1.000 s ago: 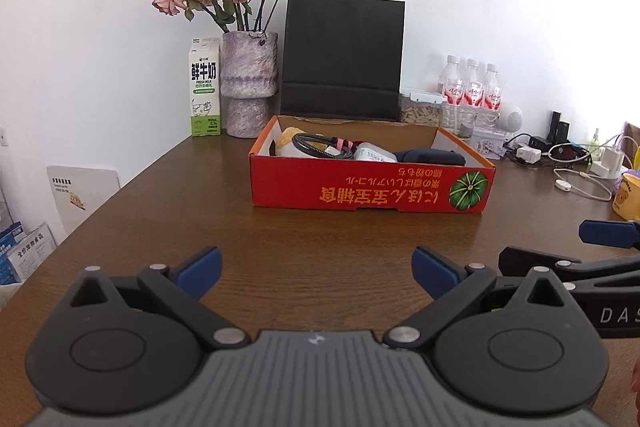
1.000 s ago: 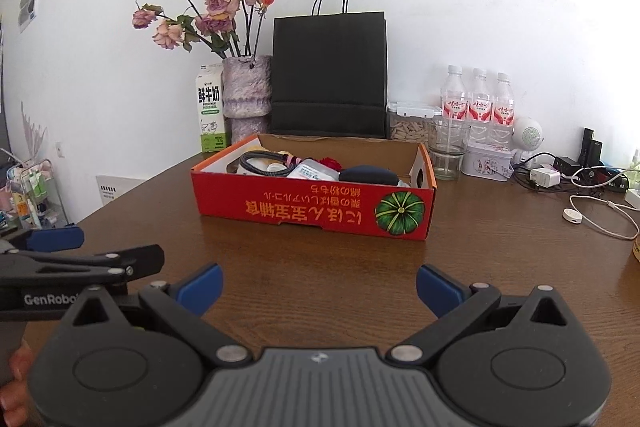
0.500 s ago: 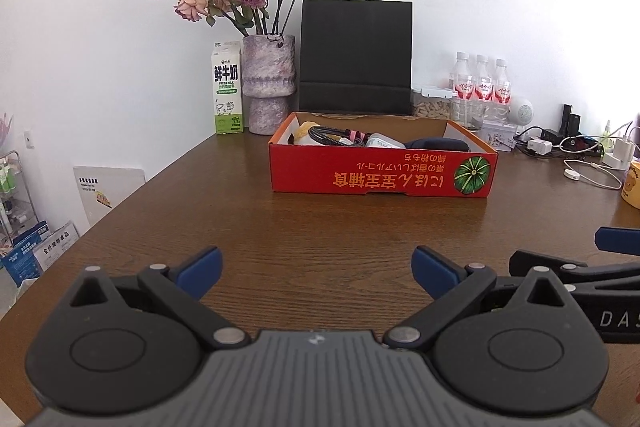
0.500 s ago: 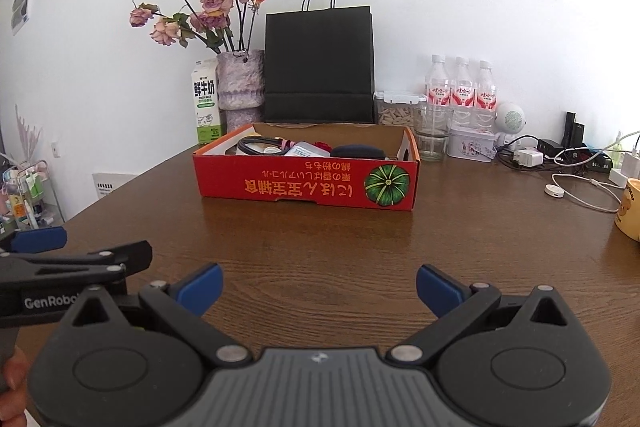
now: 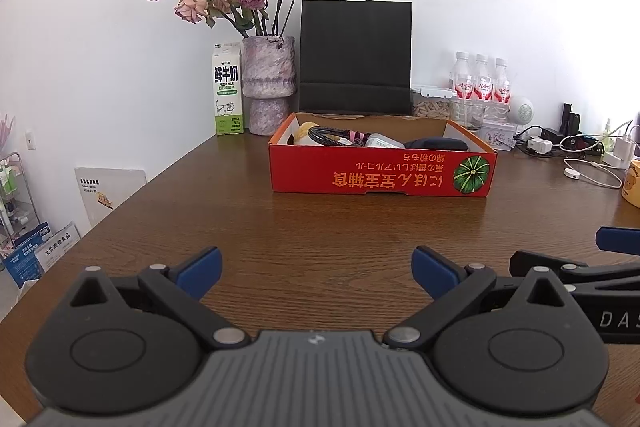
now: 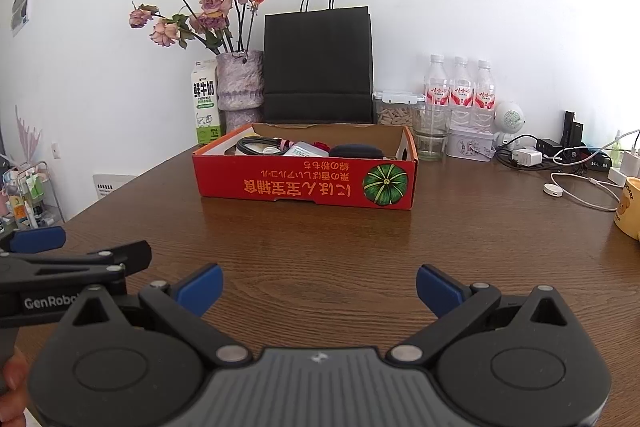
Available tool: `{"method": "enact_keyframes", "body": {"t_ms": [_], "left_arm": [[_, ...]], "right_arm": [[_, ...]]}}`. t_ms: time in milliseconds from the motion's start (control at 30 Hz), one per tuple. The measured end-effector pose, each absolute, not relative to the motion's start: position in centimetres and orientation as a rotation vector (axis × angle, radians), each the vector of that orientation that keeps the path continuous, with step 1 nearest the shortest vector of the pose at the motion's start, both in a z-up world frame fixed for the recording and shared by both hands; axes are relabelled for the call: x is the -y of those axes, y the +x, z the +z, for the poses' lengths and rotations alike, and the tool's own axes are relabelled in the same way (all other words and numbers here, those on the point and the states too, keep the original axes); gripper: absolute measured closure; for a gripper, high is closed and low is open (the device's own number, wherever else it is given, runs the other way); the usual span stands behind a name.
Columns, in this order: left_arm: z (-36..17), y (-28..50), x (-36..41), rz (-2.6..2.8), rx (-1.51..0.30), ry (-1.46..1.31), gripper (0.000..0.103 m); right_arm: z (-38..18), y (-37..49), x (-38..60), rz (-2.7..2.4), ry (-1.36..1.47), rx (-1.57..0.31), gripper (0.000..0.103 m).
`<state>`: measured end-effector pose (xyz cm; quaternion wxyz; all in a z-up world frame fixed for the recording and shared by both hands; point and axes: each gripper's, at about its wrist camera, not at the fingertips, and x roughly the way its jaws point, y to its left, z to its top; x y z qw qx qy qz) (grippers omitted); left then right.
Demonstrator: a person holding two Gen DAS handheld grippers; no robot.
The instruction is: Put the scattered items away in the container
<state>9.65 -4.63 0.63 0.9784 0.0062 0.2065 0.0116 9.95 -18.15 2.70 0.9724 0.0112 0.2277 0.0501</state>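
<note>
Both grippers, left gripper [image 5: 316, 273] and right gripper [image 6: 319, 287], have drawn back from the red box [image 5: 382, 171] at 12 o'clock, jaws spread and empty; its 4 or so items look packed, so re-reaching risks nudging it.

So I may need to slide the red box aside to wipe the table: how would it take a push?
The red box is shallow cardboard with a flat base, so it should slide rather than tip. Its thin walls may flex under a finger. The loose things inside could shift.
</note>
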Motion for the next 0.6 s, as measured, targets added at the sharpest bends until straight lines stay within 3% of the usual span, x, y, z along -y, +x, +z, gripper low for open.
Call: {"method": "enact_keyframes", "body": {"t_ms": [600], "left_arm": [[0.40, 9.76, 4.46, 0.018, -0.429, 0.001, 0.000]], "right_arm": [[2.71, 9.83, 18.18, 0.096, 0.016, -0.465, 0.000]]}}
